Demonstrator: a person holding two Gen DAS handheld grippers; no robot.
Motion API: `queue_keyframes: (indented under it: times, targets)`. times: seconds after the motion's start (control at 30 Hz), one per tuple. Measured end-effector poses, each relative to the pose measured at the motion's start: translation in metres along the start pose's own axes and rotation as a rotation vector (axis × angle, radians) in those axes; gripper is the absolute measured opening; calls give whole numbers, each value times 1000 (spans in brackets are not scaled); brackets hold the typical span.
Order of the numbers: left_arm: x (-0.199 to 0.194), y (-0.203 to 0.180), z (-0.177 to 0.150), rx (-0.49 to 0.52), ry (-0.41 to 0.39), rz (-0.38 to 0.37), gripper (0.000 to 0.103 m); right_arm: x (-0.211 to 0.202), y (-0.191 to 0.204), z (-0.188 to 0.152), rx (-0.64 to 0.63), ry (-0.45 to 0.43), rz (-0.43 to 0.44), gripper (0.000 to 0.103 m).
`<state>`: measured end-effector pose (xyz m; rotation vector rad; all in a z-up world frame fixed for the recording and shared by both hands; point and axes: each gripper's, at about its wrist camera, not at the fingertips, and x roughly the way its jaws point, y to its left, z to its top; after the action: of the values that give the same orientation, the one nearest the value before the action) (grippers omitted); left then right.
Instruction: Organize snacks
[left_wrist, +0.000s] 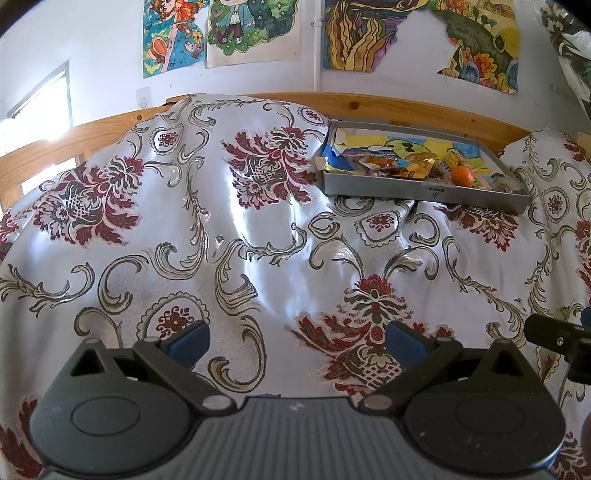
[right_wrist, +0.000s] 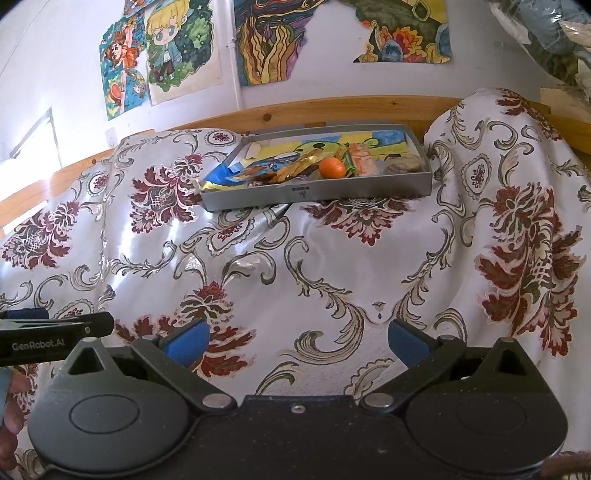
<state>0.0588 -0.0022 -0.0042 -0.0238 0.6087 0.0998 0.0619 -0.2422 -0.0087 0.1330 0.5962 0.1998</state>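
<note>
Both my hand-held grippers, left (left_wrist: 297, 341) and right (right_wrist: 297, 341), gape empty; snack tray (right_wrist: 258, 199) lies ahead, nearer my right.

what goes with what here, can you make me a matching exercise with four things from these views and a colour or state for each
Things:
1. tray
2. mandarin
3. left gripper
4. cloth

Colour or state:
A. orange
B. white with dark red flowers
C. grey
D. jaws open, holding nothing

Pairs: 1-C, 2-A, 3-D, 4-B
</note>
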Motion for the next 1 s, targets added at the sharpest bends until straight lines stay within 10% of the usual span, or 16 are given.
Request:
queue_keyframes:
  times: [1.0]
  targets:
    - [-1,0,-1,12,-1,-2,103,0,0,1,-2,-3,-3,102]
